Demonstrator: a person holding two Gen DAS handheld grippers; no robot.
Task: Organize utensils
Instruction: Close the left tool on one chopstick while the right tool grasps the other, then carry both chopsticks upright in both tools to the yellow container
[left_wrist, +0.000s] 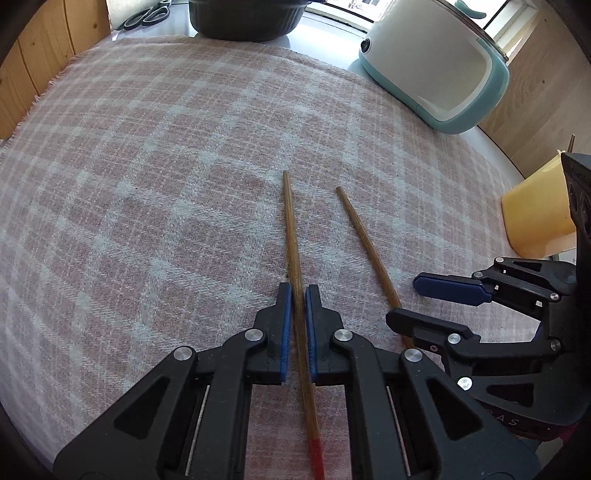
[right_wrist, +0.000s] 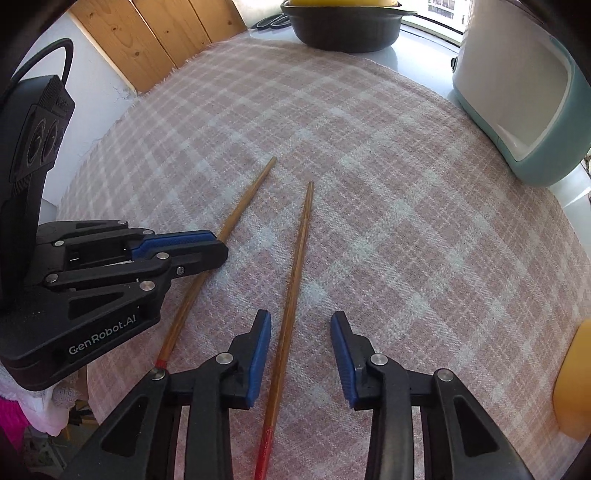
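Two brown wooden chopsticks with red ends lie on a pink plaid cloth (left_wrist: 147, 166). My left gripper (left_wrist: 298, 291) is shut on the left chopstick (left_wrist: 293, 236), with both blue pads pressed against its shaft; the right wrist view shows this grip (right_wrist: 220, 245) from the side on that chopstick (right_wrist: 251, 192). My right gripper (right_wrist: 300, 315) stands open astride the other chopstick (right_wrist: 301, 236). That stick lies between the jaws, nearer the left pad, and neither pad touches it. The left wrist view has the right gripper (left_wrist: 402, 301) over this chopstick (left_wrist: 364, 240).
A teal and white appliance (left_wrist: 436, 62) stands at the back right and a black pot (left_wrist: 243, 22) at the back centre. Scissors (left_wrist: 144, 16) lie beside the pot. A yellow container (left_wrist: 535, 210) sits at the right edge. Wooden panelling (left_wrist: 37, 66) bounds the left.
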